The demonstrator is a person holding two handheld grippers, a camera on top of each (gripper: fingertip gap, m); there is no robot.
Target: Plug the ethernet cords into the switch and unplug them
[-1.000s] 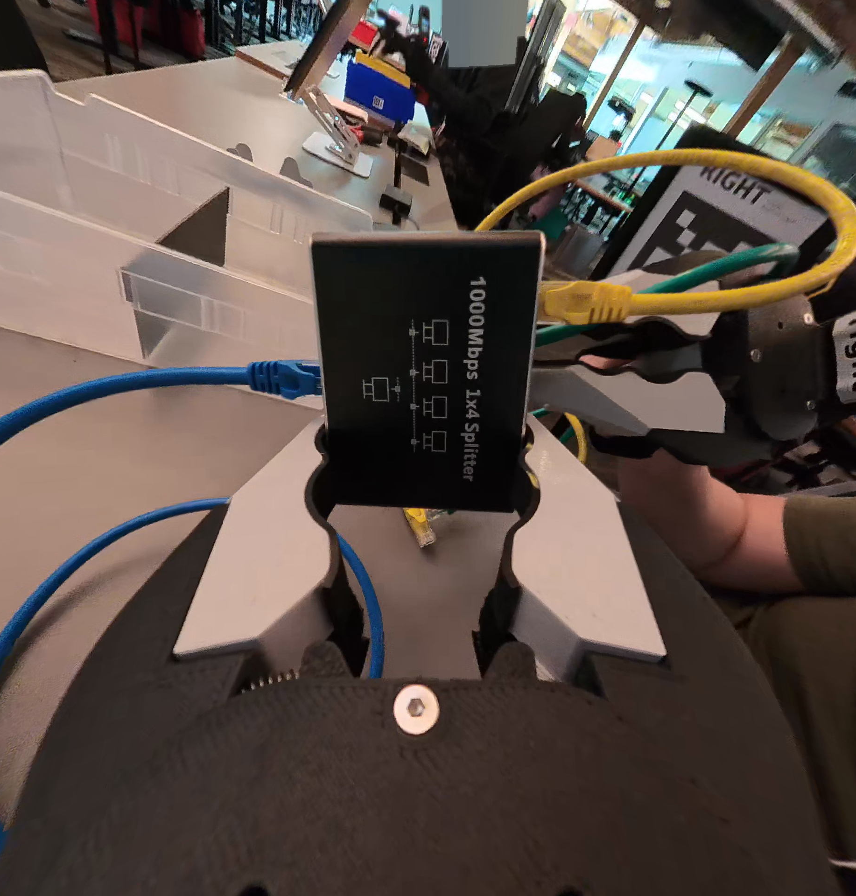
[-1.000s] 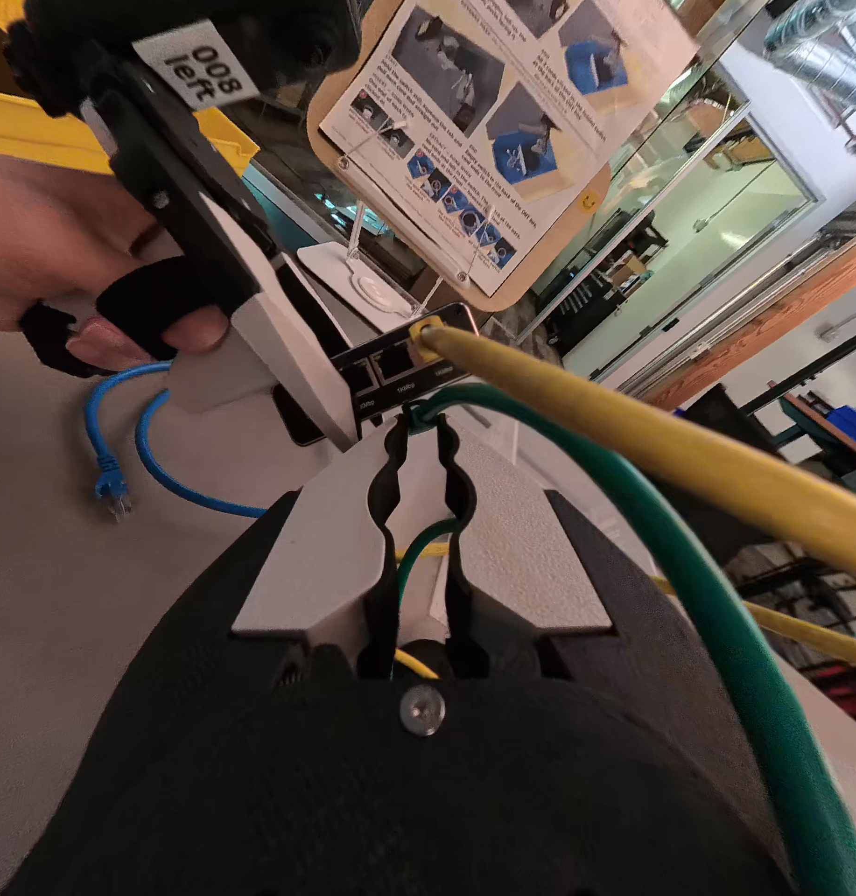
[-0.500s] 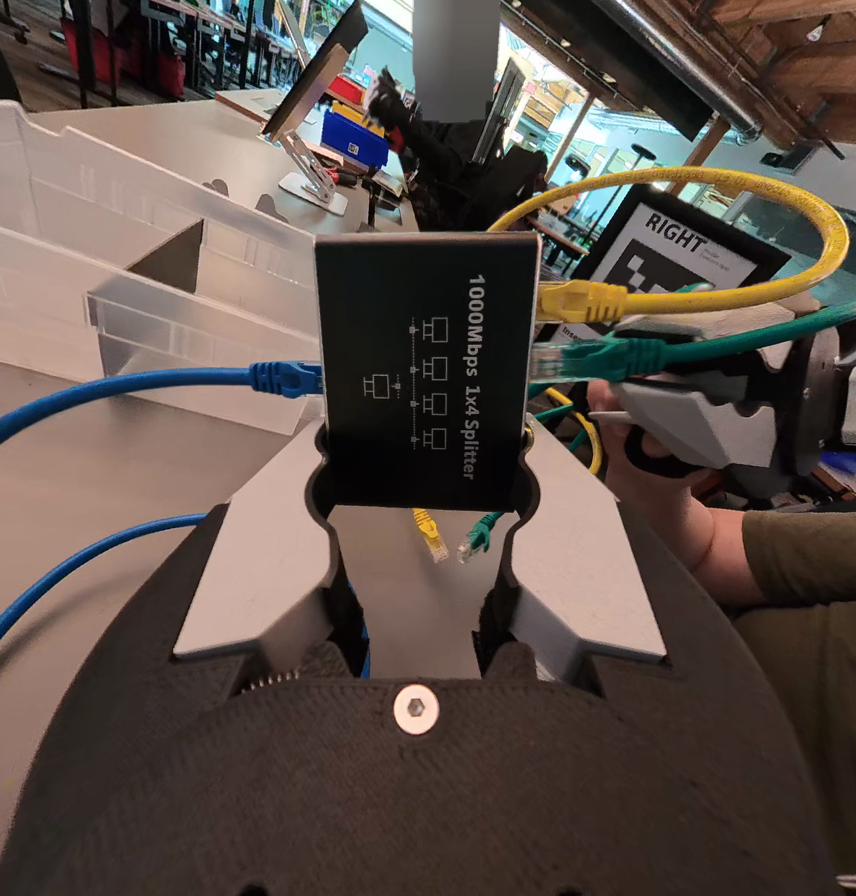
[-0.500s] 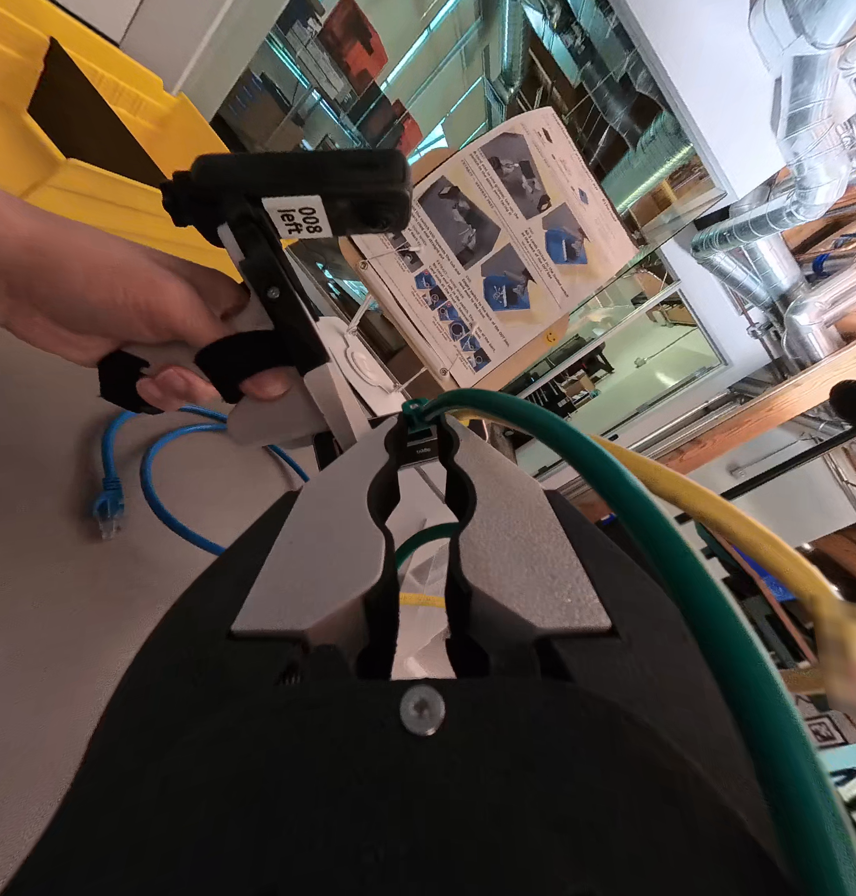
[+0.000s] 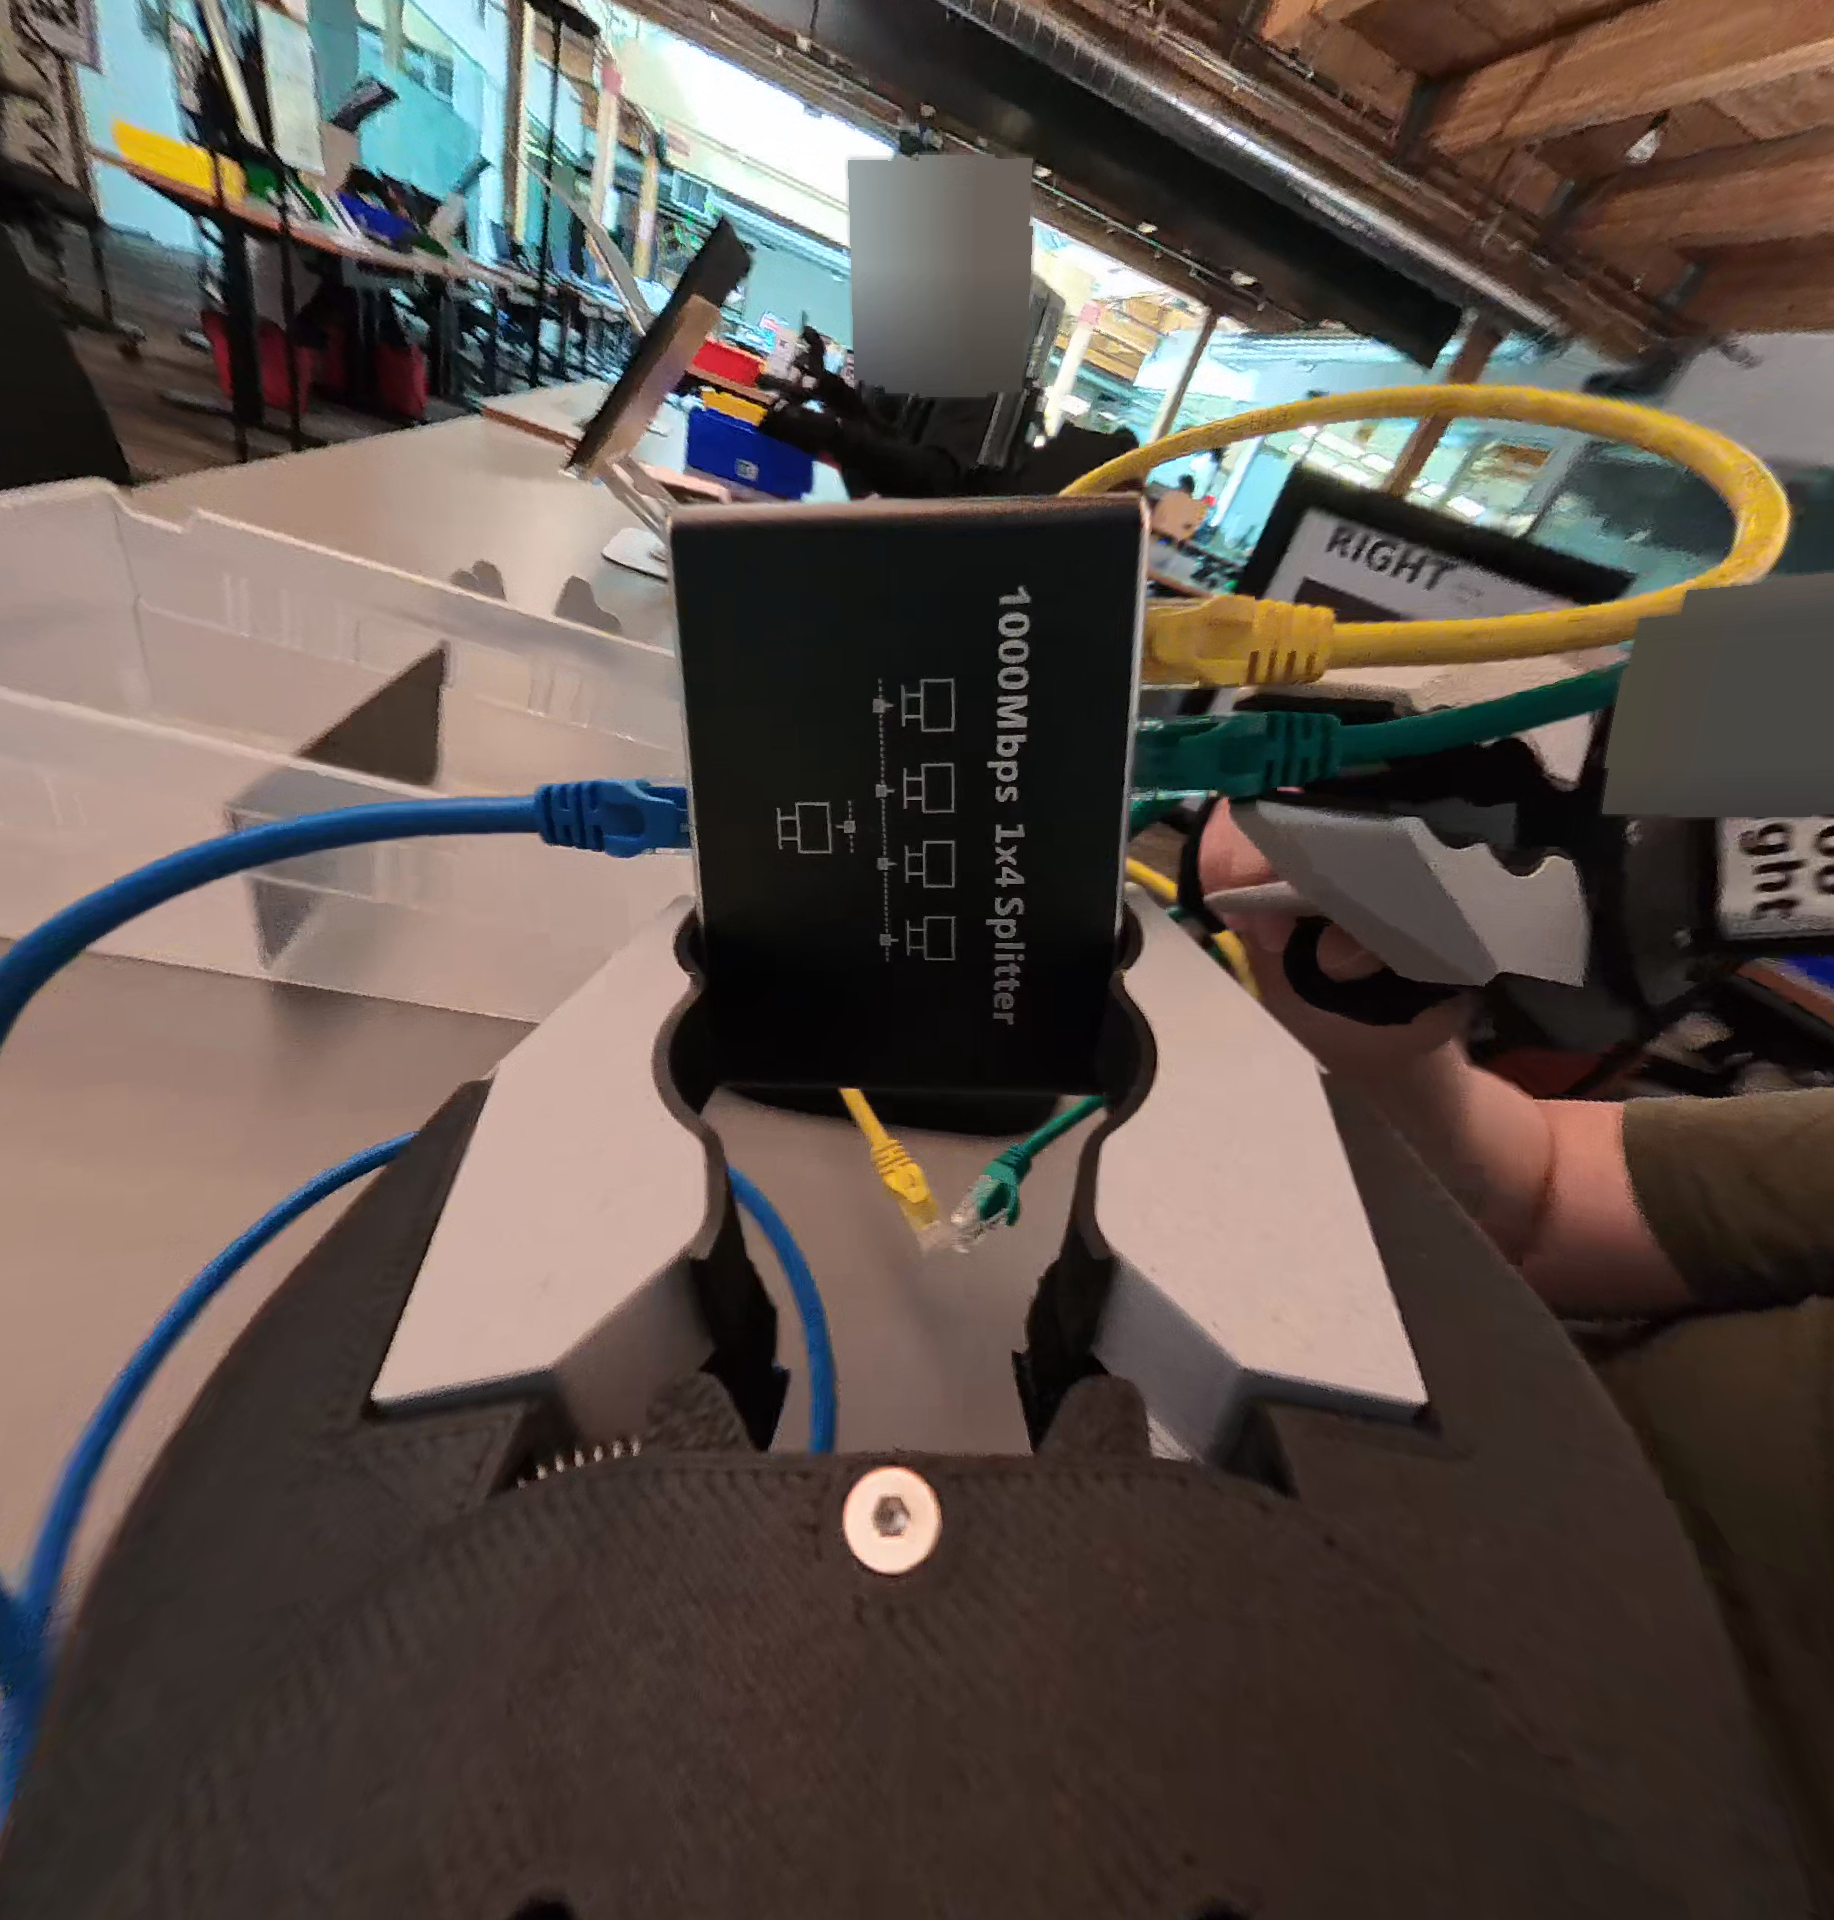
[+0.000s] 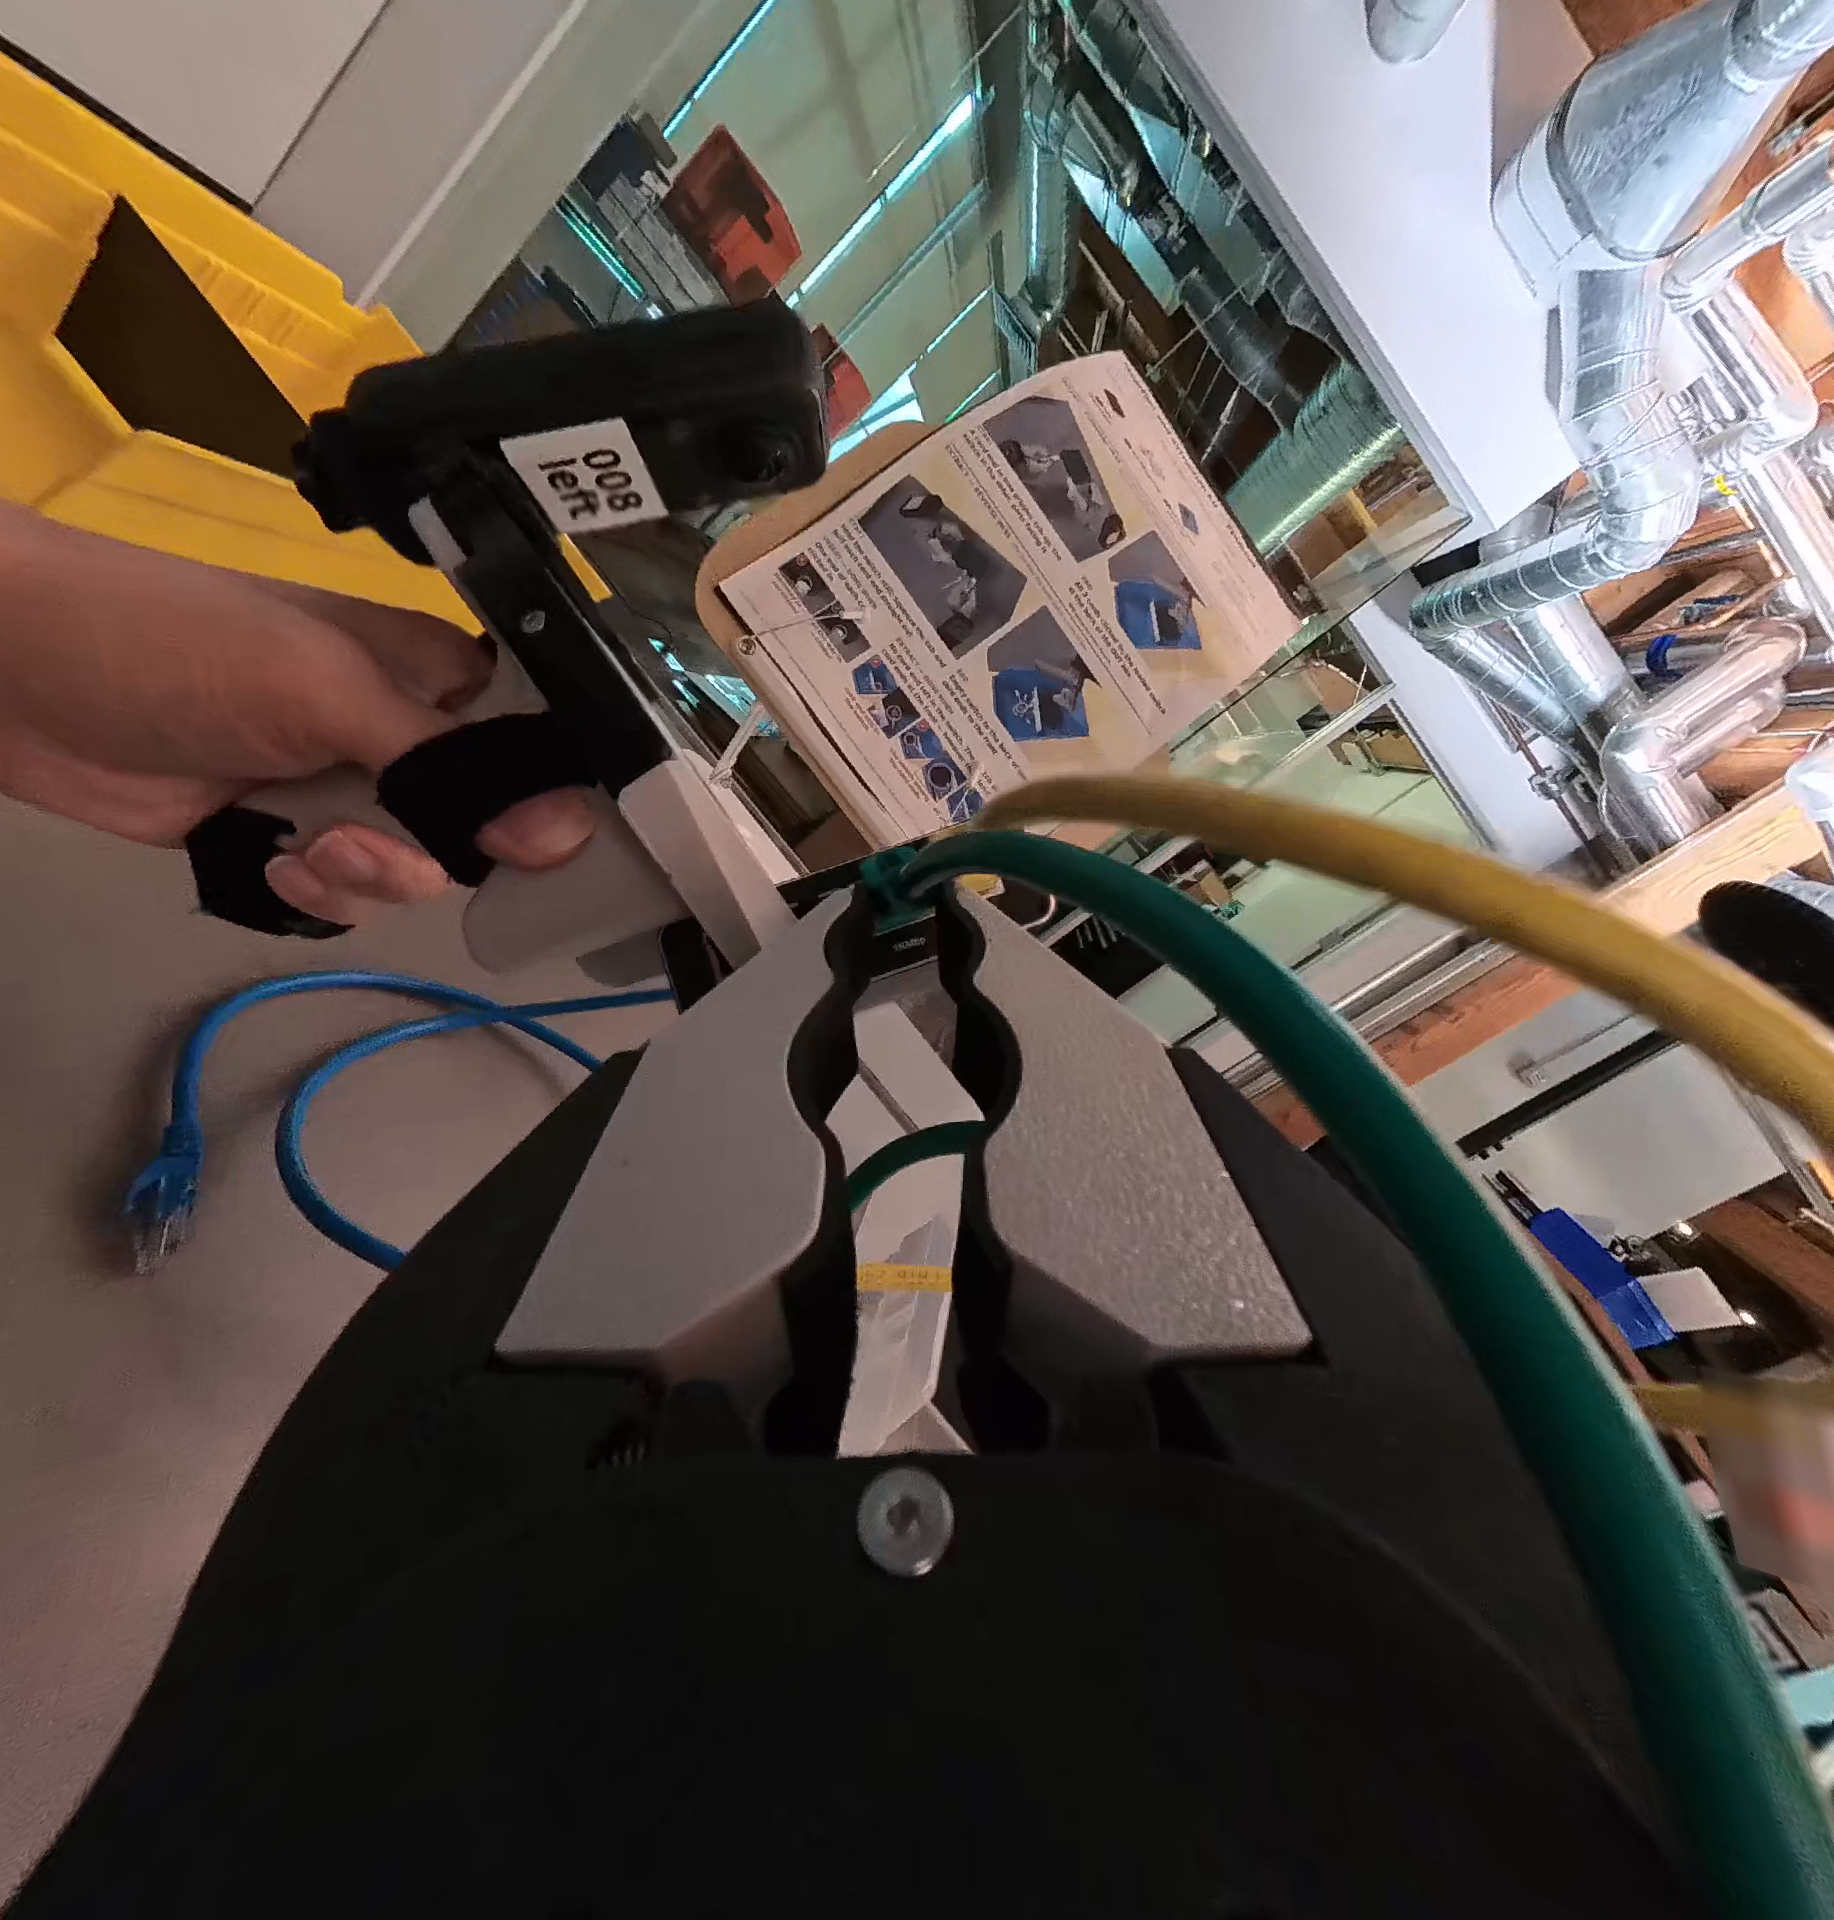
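The switch (image 5: 908, 800), a flat black box, stands upright above the grey table (image 5: 217, 1122), clamped at its lower end between the two fingers of the left gripper (image 5: 908, 997). On its left side a blue cord (image 5: 269, 852) is plugged in. On its right side a yellow cord (image 5: 1464, 634) sits in the upper port and a green cord (image 5: 1412, 738) in the port just below it.

The left wrist view shows the right gripper (image 5: 1245, 769) beside the switch, its fingers closed on the green plug. It also shows the free ends of the yellow and green cords lying on the table under the switch, and a white bin (image 5: 165, 644) behind.

The right wrist view shows what the other cannot: the right gripper (image 6: 897, 914) from behind, its tips pinching the green plug, and only a thin edge of the switch (image 6: 819, 894). Here appear also the person's hand (image 6: 217, 717) holding the left gripper (image 6: 726, 883), the loose blue plug (image 6: 165, 1184) on the table, a yellow bin (image 6: 113, 343) and an instruction sheet (image 6: 996, 603).
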